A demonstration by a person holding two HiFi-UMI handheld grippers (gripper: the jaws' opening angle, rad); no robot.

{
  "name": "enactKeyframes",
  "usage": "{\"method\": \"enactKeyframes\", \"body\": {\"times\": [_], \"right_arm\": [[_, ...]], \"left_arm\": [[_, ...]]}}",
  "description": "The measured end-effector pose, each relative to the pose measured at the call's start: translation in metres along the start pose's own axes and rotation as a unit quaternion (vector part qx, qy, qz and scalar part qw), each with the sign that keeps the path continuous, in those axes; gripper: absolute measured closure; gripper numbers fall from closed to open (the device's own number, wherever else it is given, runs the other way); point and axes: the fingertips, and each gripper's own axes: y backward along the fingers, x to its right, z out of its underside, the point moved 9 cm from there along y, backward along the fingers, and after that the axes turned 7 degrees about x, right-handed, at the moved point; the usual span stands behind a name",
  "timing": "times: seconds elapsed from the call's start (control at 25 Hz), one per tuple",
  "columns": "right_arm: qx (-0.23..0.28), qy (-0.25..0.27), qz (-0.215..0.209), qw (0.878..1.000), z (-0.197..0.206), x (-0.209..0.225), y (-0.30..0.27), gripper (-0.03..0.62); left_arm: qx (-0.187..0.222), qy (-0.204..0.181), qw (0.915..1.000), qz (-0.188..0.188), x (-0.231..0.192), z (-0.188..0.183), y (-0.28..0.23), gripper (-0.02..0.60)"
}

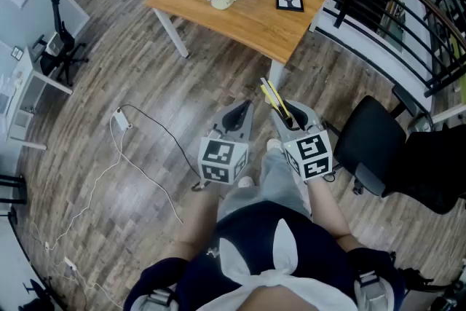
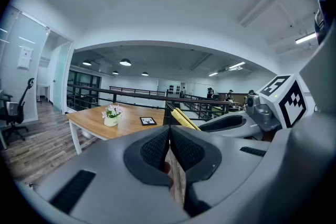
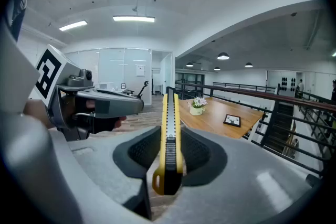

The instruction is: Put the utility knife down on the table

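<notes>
Right tongs (image 3: 169,136) are clamped on the yellow utility knife (image 3: 171,107), held in the air well short of the tabletop (image 1: 255,18). It looks light, stiff and slick, so I'd grip mid-body. Left tongs (image 2: 169,136) are pinched together, empty. The only container is a small pot (image 1: 220,1) on that tabletop, holding flowers.

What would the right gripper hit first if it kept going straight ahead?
Probably the near corner of the wooden table. The right gripper, jaws shut on the utility knife, points at it across the floor; whether it meets the top or the leg is unclear.
</notes>
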Motion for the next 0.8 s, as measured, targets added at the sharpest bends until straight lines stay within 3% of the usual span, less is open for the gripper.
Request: {"method": "enactKeyframes", "body": {"times": [0.44, 0.8], "right_arm": [[0.002, 0.003, 0.000, 1.000, 0.005, 0.034, -0.011, 0.477], [-0.003, 0.013, -0.024, 1.000, -0.005, 0.096, -0.068, 0.477]], "left_arm": [[-0.013, 0.001, 0.9999, -0.001, 0.004, 0.009, -0.037, 0.560], [-0.016, 0.008, 0.9996, -0.024, -0.025, 0.002, -0.106, 0.560]]}}
